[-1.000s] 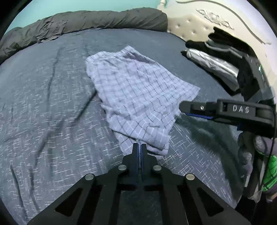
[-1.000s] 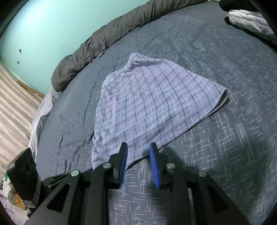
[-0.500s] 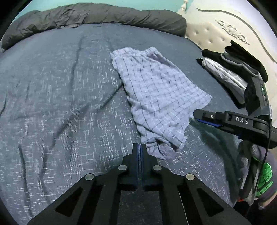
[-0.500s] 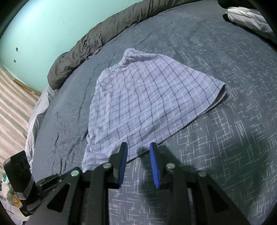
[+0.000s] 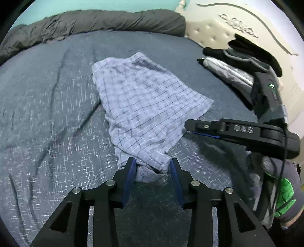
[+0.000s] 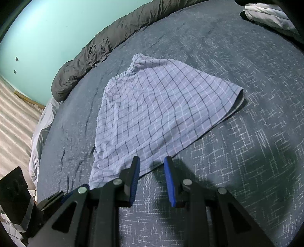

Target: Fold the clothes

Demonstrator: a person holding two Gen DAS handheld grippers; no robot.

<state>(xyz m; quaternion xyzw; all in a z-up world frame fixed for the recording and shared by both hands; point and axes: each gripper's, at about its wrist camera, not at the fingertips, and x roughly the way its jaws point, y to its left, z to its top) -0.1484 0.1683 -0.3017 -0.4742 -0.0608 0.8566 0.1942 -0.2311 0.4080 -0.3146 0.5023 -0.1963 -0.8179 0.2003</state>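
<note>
Now shorts (image 5: 144, 106) hem between opening left gripper (image 5: 153, 165)

- The near corner of the shorts (image 5: 144, 114) is partly hidden behind the left gripper (image 5: 153, 171), whose jaws are opening around it.
- The shorts' near hem is covered in the right wrist view by a finger (image 6: 134, 176) of the right gripper (image 6: 152, 178).
- The folded clothes (image 6: 266, 13) are cut off by the picture's edge.
- The hand (image 5: 285, 197) is only partly seen.
</note>
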